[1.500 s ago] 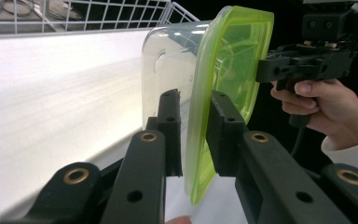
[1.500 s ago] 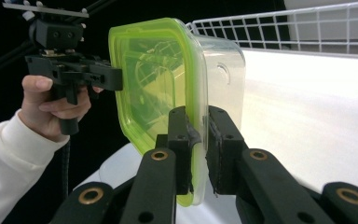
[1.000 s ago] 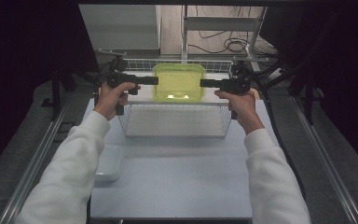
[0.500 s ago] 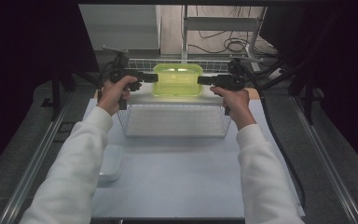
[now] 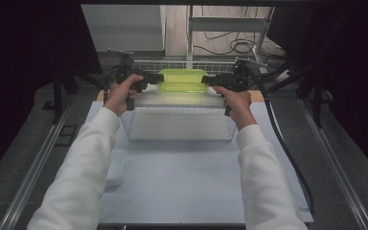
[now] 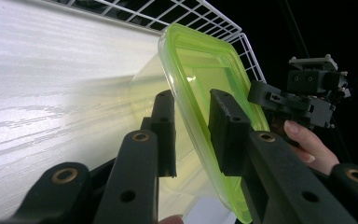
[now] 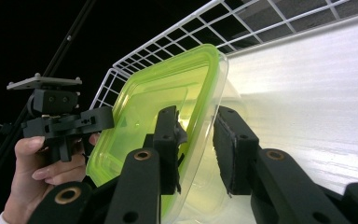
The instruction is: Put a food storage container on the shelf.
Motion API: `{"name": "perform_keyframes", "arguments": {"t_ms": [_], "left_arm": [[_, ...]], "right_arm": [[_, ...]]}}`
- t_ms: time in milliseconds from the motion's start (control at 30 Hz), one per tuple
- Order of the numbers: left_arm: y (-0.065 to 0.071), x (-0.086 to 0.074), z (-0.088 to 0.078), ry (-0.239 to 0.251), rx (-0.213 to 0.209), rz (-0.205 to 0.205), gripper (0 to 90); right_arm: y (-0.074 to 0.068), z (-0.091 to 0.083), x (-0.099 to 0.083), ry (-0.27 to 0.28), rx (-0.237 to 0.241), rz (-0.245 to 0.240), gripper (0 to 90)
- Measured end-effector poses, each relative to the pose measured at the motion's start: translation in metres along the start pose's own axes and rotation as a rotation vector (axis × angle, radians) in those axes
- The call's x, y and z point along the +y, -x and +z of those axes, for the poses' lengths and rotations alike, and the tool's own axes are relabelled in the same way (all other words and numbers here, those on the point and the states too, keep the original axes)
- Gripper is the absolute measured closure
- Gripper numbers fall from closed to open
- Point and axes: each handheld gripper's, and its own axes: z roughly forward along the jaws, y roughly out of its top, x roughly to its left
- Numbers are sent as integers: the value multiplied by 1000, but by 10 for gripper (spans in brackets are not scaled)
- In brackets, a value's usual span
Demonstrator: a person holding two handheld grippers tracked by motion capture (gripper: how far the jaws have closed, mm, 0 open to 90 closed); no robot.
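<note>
A clear container with a lime-green lid (image 5: 182,79) sits at the far end of a white wire basket (image 5: 179,125). My left gripper (image 5: 160,76) is at its left end and my right gripper (image 5: 205,80) at its right end. In the left gripper view the lid's rim (image 6: 205,70) runs between the jaws of the left gripper (image 6: 193,130), which have just been opening, with a gap beside the rim. In the right gripper view the rim (image 7: 158,98) stands between the jaws of the right gripper (image 7: 198,140), also just opening, with the right pad (image 7: 230,149) clear of it.
The basket stands on a white table (image 5: 172,187). A small pale tub (image 5: 115,165) lies at the table's left edge beside my left sleeve. A black cable (image 5: 287,153) trails from the right gripper along the table's right side. Metal rails flank the table.
Both hands have carried the container away from me and slightly down, to the basket's far end.
</note>
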Motion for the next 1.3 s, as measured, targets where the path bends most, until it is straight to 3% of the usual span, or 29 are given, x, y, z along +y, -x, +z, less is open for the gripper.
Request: {"name": "perform_keyframes", "arguments": {"t_ms": [167, 200, 267, 300, 333, 367, 400, 433, 467, 533, 567, 600, 633, 667, 733, 767, 800, 833, 867, 900, 967, 1033, 1067, 1100, 1133, 1233, 1267, 1300], "left_arm": [[5, -2, 1, 13, 44, 39, 624], [10, -3, -1, 26, 76, 84, 525], [16, -5, -4, 61, 94, 133, 452], [16, -5, -4, 61, 94, 133, 414], [22, -7, -9, 91, 117, 177, 384], [22, -7, -9, 91, 117, 177, 357], [28, -11, -14, 110, 136, 225, 335], [32, -13, -17, 115, 149, 255, 317], [32, -13, -17, 115, 149, 255, 302], [40, -23, -27, 128, 152, 311, 284], [40, -23, -27, 128, 152, 311, 273], [46, -32, -32, 111, 169, 361, 261], [50, -38, -35, 105, 192, 391, 258], [50, -38, -35, 105, 192, 391, 256], [57, -54, -45, 84, 206, 426, 246], [57, -54, -45, 84, 206, 426, 243], [61, -68, -53, 74, 210, 452, 237], [61, -68, -53, 74, 210, 452, 232], [65, -85, -61, 65, 239, 495, 230], [65, -85, -61, 65, 239, 495, 228], [67, -112, -67, 48, 266, 533, 222], [66, -122, -69, 44, 270, 543, 220], [66, -131, -70, 37, 270, 553, 220], [63, -150, -71, 29, 271, 557, 216], [63, -150, -71, 29, 271, 557, 216], [59, -177, -70, 6, 270, 562, 214], [55, -192, -68, -15, 271, 570, 215], [55, -192, -68, -15, 271, 570, 215]], "right_arm": [[-3, 0, -3, 27, -13, -8, 566], [-6, -1, -5, 55, -51, -22, 487], [-10, -5, -8, 99, -94, -67, 460], [-10, -5, -8, 99, -94, -67, 460], [-15, -10, -11, 141, -114, -100, 423], [-15, -10, -11, 141, -114, -100, 423], [-19, -16, -14, 173, -123, -125, 398], [-21, -19, -16, 181, -121, -139, 393], [-21, -19, -16, 181, -121, -139, 393], [-29, -28, -21, 177, -153, -215, 369], [-29, -28, -21, 177, -153, -215, 369], [-33, -35, -25, 154, -165, -263, 358], [-35, -39, -27, 139, -156, -280, 354], [-35, -39, -27, 139, -156, -280, 354], [-41, -51, -36, 90, -156, -358, 335], [-41, -51, -36, 90, -156, -358, 335], [-44, -60, -44, 46, -176, -426, 318], [-44, -60, -44, 46, -176, -426, 318], [-45, -69, -55, 12, -188, -477, 307], [-45, -69, -55, 12, -188, -477, 307], [-42, -80, -73, -34, -154, -502, 298], [-41, -83, -80, -48, -156, -515, 297], [-41, -86, -86, -61, -160, -529, 294], [-40, -92, -100, -76, -166, -560, 291], [-40, -92, -100, -76, -166, -560, 291], [-36, -100, -121, -109, -171, -587, 287], [-33, -104, -134, -124, -171, -599, 287], [-33, -104, -134, -124, -171, -599, 287]]}}
